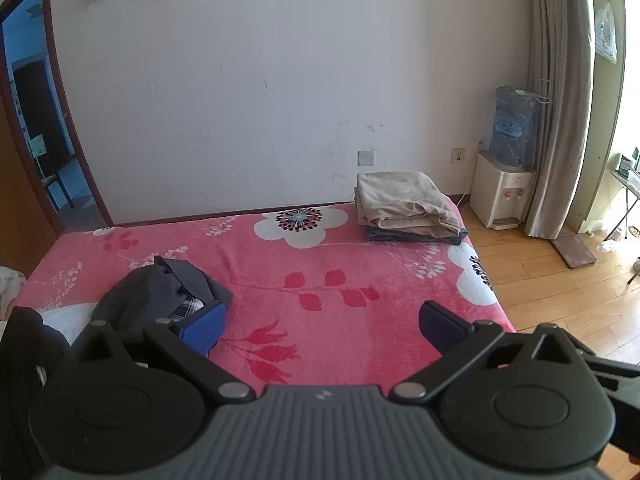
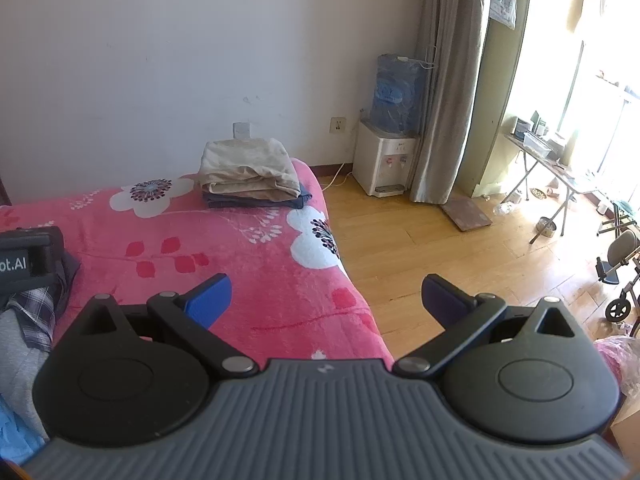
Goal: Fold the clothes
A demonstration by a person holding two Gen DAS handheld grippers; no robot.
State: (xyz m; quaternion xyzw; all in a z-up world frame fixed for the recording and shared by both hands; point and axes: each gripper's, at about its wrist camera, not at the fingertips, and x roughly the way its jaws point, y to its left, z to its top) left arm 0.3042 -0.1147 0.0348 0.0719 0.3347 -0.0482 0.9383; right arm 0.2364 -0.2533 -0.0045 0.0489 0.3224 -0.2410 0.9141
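Grippers, left gripper point(image 1: 322, 328) and right gripper point(image 2: 326, 300), are wide apart, empty. Next I grab the gray clothes point(image 1: 160, 292), far from the folded stack point(image 1: 408, 208).

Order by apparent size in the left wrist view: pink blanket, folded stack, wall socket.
1. Pink blanket, largest by far.
2. Folded stack, at the bed's far corner.
3. Wall socket, smallest.

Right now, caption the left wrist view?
Open left gripper above pink blanket; crumpled grey clothes left, folded stack far right.
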